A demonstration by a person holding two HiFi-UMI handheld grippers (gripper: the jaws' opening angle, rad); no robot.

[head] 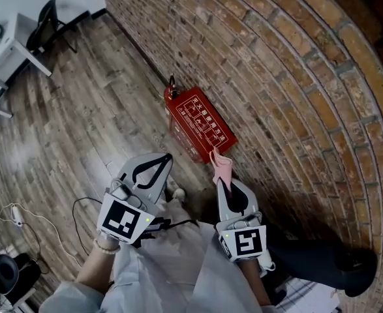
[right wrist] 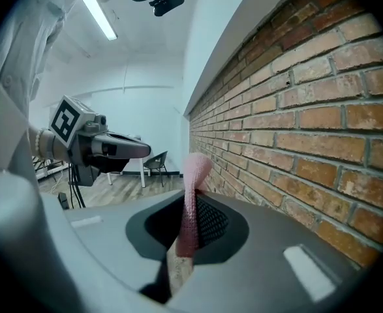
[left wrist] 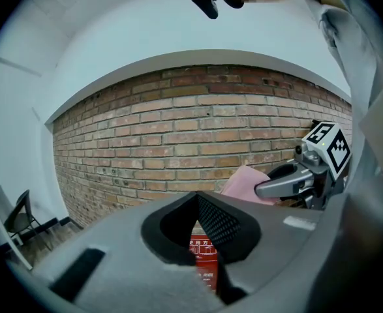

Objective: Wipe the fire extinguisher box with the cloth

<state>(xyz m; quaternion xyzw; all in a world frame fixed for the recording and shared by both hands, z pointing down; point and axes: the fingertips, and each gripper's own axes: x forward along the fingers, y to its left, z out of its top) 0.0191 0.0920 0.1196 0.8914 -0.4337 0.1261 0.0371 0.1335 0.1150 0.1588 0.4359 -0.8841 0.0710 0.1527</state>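
Observation:
The red fire extinguisher box point(head: 198, 126) lies on the wooden floor against the brick wall, white print on its top face. My right gripper point(head: 222, 182) is shut on a pink cloth point(head: 221, 167), which hangs just short of the box's near corner. In the right gripper view the cloth point(right wrist: 194, 175) stands up between the jaws of the right gripper point(right wrist: 192, 206). My left gripper point(head: 167, 156) hovers left of the box, shut, holding nothing. Through its hollow, the left gripper view shows a slice of the box point(left wrist: 205, 263), with the cloth point(left wrist: 246, 182) to the right.
The brick wall point(head: 295, 90) runs along the right. A white desk point(head: 5, 47) and a black chair point(head: 46, 19) stand at the far left. Cables with a white plug point(head: 15, 214) lie on the floor at the left. A dark shoe point(head: 348, 266) is at the lower right.

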